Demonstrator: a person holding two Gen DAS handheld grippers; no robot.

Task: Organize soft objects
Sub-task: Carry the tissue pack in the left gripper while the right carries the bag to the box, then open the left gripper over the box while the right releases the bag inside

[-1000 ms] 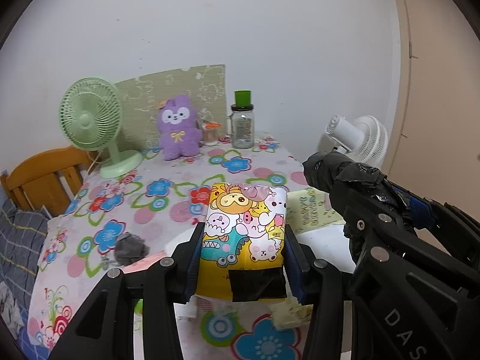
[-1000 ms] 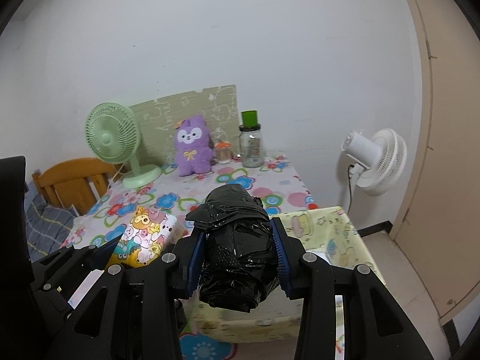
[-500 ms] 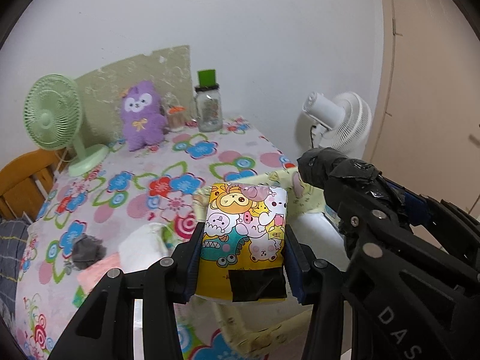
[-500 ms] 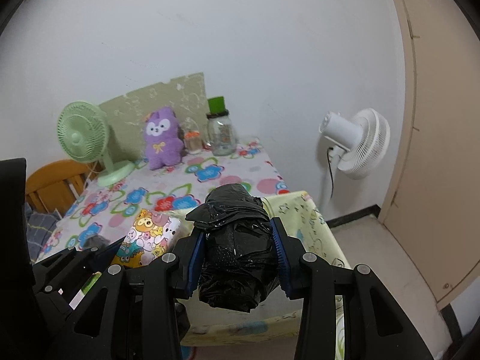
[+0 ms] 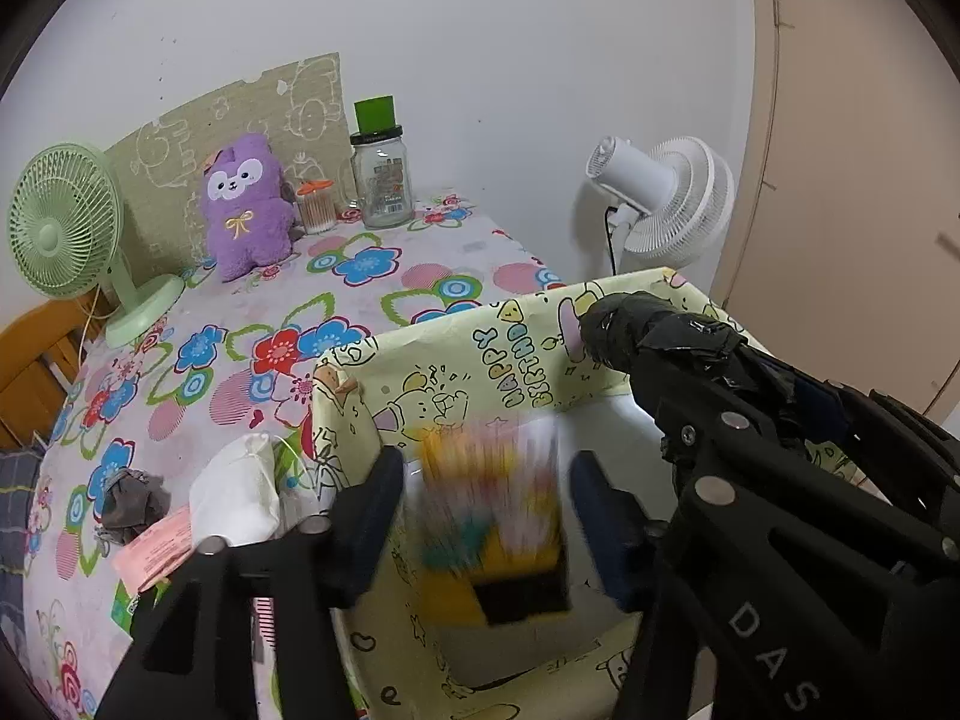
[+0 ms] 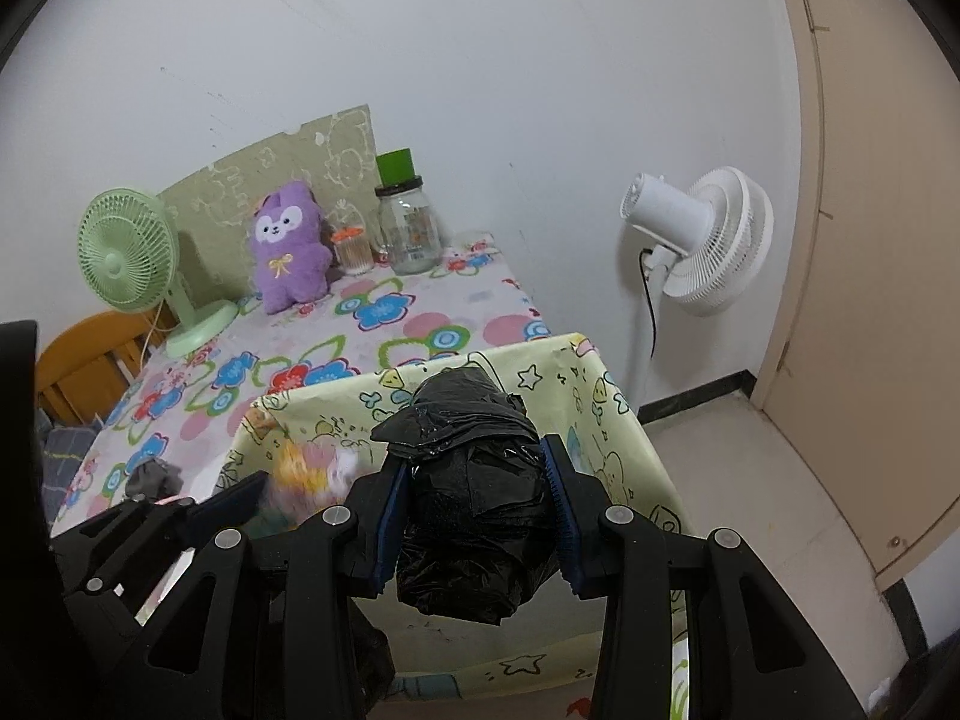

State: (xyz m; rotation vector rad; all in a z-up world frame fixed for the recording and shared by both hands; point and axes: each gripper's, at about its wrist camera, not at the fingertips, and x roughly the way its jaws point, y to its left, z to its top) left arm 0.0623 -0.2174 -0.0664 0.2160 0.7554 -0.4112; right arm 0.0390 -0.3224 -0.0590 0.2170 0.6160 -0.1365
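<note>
The left gripper (image 5: 486, 516) has just let go: a second ago its fingers (image 5: 372, 498) clamped the yellow cartoon-printed soft pack (image 5: 492, 504); now they are opening, standing clear on both sides, and the pack shows as a motion-smeared blur falling between them into the pale yellow cartoon-printed fabric box (image 5: 528, 354) at the bench's near right corner. That item looks as good as stowed.

The right gripper (image 6: 474, 516) still holds the crumpled black plastic bag bundle (image 6: 474, 504) tightly between its blue-padded fingers (image 6: 561, 510), above the same box, probably next to drop.

Along the bench's left edge, beside the box, lie a white cloth bundle (image 5: 237, 492), a small grey crumpled cloth (image 5: 129, 498) and a pink paper slip (image 5: 156, 552). At the far edge stand a purple plush toy (image 5: 246, 210), a glass jar with green lid (image 5: 381, 174) and a green desk fan (image 5: 66, 234).

The two grippers crowd each other over the box opening.
</note>
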